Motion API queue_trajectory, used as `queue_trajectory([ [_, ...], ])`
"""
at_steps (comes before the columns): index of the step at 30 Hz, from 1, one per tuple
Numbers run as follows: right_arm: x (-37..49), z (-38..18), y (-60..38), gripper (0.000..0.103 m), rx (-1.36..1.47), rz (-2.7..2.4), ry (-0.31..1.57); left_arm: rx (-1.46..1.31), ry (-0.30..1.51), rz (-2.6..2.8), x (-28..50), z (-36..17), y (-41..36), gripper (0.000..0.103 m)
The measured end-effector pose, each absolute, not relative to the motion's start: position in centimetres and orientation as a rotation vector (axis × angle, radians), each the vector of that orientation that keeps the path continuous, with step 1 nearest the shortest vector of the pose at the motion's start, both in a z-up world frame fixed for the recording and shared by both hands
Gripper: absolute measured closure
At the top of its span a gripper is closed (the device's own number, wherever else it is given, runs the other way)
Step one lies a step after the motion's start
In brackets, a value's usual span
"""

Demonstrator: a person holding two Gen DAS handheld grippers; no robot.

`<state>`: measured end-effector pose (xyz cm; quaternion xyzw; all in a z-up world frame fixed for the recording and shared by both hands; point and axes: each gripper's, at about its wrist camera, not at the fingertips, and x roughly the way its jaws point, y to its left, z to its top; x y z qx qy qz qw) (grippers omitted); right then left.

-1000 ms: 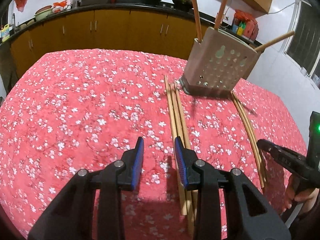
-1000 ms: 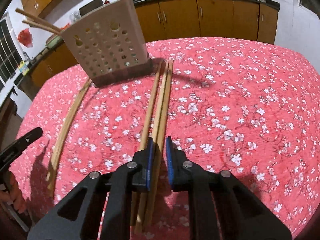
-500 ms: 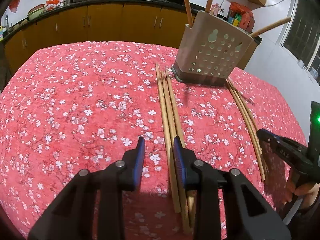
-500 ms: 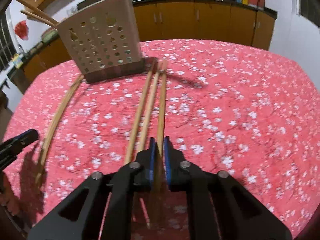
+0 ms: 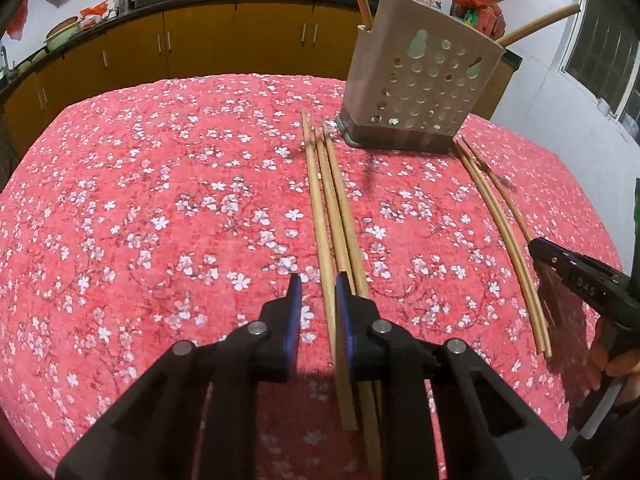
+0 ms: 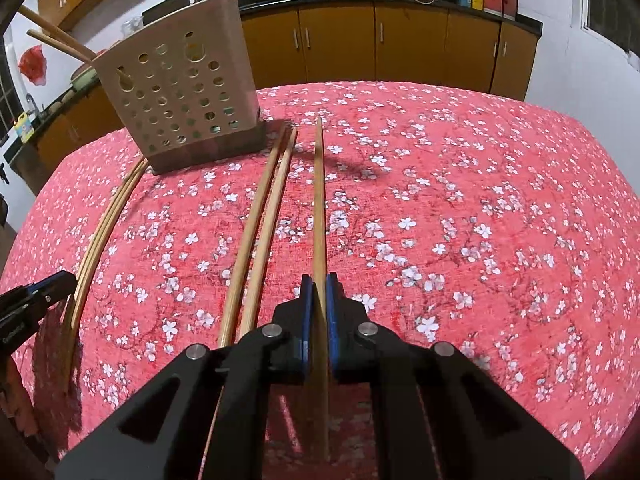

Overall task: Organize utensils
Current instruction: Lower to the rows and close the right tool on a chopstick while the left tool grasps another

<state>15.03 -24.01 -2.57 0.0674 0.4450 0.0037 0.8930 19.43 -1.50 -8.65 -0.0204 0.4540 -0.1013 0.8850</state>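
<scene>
A beige perforated utensil holder (image 5: pixel 420 92) stands at the back of the red floral tablecloth, with several chopsticks sticking out of it; it also shows in the right wrist view (image 6: pixel 180 96). My right gripper (image 6: pixel 319 284) is shut on one wooden chopstick (image 6: pixel 319 200), held apart from two chopsticks (image 6: pixel 260 232) lying beside it. My left gripper (image 5: pixel 318 284) is open, its jaws astride the leftmost of three chopsticks (image 5: pixel 332 216) on the cloth. A thin pair (image 5: pixel 500 232) lies to the right.
The other gripper's tip shows at the right edge of the left wrist view (image 5: pixel 580 280) and at the left edge of the right wrist view (image 6: pixel 32 304). Brown kitchen cabinets (image 6: pixel 380 44) and a dark counter with woks run behind the table.
My right gripper closed on one chopstick and drew it aside from the other two. My left gripper shifted right until its jaws straddle the leftmost chopstick.
</scene>
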Motion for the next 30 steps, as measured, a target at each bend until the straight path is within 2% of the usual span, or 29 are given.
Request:
queue_trajectory([
  [6,14.9,-2.6,-24.0,0.095,0.144,0.013,0.923,0.001,0.931,-0.203,20.0,-8.8,-2.4,0.085],
  [9,14.8,-2.6,-23.8,0.095,0.131,0.017,0.919,0.014,0.926,-0.178,20.4,-8.9,-2.4,0.095],
  [19,15.5,-2.7,-25.9,0.095,0.152,-0.054,0.897,-0.078,0.931,-0.097,22.1,-9.0,2.5,0.095],
  [30,15.5,-2.8,-26.1,0.095,0.165,-0.051,0.889,-0.082,0.895,-0.110,21.0,-9.1,3.0,0.094],
])
